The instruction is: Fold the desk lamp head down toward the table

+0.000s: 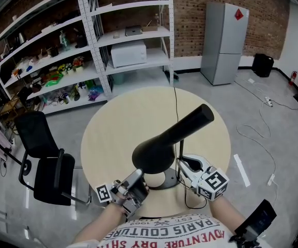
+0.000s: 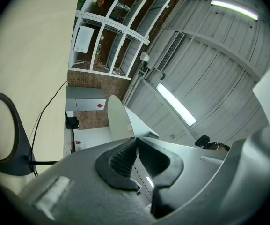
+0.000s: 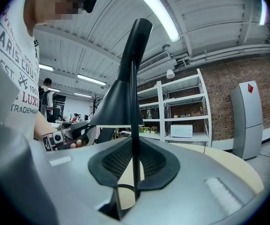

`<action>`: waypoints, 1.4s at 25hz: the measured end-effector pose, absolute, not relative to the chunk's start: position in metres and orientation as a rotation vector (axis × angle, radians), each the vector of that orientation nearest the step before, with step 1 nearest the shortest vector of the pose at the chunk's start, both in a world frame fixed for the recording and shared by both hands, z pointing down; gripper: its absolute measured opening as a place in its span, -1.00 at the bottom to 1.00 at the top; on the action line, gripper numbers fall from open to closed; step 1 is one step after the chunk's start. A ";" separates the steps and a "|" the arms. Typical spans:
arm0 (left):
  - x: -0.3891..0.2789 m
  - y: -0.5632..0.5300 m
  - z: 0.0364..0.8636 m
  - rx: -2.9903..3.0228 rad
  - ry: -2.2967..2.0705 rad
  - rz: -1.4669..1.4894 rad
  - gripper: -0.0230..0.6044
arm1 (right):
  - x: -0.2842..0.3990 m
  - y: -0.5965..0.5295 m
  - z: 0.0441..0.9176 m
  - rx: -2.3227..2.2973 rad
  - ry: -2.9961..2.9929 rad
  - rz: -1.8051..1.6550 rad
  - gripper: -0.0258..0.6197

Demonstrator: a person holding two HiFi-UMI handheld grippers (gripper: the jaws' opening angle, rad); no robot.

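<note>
The fingers of the right gripper clamp the desk lamp's thin black metal stem above its flat black ring base. The left gripper has its fingers pressed together, seemingly nipping the rim of the black cone-shaped lamp head, raised over the round pale wooden worktop. Both holds look set; next, the left should draw the head down while the right steadies the stem.

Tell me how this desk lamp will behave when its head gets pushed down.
The lamp head is big against its thin stem, so it probably runs top-heavy and apt to tip. The open ring base looks light; the right gripper clamped on the stem should steady it. The stem stands straight and looks stiff, not floppy.
</note>
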State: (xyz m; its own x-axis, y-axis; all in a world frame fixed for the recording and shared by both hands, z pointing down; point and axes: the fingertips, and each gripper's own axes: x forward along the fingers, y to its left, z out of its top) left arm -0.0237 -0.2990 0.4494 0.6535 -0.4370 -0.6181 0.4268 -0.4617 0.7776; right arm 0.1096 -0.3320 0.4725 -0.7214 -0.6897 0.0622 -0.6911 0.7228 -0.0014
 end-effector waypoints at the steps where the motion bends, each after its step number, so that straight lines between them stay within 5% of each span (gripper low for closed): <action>1: -0.023 -0.300 0.450 1.803 -0.014 -0.993 -0.85 | 0.110 -0.333 0.473 1.152 -2.850 0.045 -0.78; 13: -0.050 -0.277 0.473 2.176 -0.274 -0.723 -0.58 | 0.139 -0.276 0.486 1.211 -2.768 0.237 -0.76; 15: -0.044 -0.264 0.475 2.353 -0.401 -0.527 -0.62 | 0.127 -0.256 0.490 1.167 -2.747 0.249 -0.83; 17: -0.035 -0.247 0.472 2.526 -0.499 -0.309 -0.93 | 0.111 -0.233 0.484 1.122 -2.752 0.228 -0.89; 23: -0.014 -0.163 0.457 2.837 -0.562 0.212 -0.93 | 0.073 -0.148 0.459 1.070 -2.779 0.161 -0.92; 35: -0.031 -0.015 0.428 2.899 -0.424 0.196 -0.93 | 0.023 -0.010 0.435 1.084 -2.841 0.231 -0.92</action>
State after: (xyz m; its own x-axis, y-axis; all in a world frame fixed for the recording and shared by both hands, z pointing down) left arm -0.0314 -0.0153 0.4279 0.9500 -0.2682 0.1595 -0.2954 -0.9378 0.1825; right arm 0.0226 -0.0102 0.4346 -0.7437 -0.6538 0.1392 -0.6677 0.7364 -0.1085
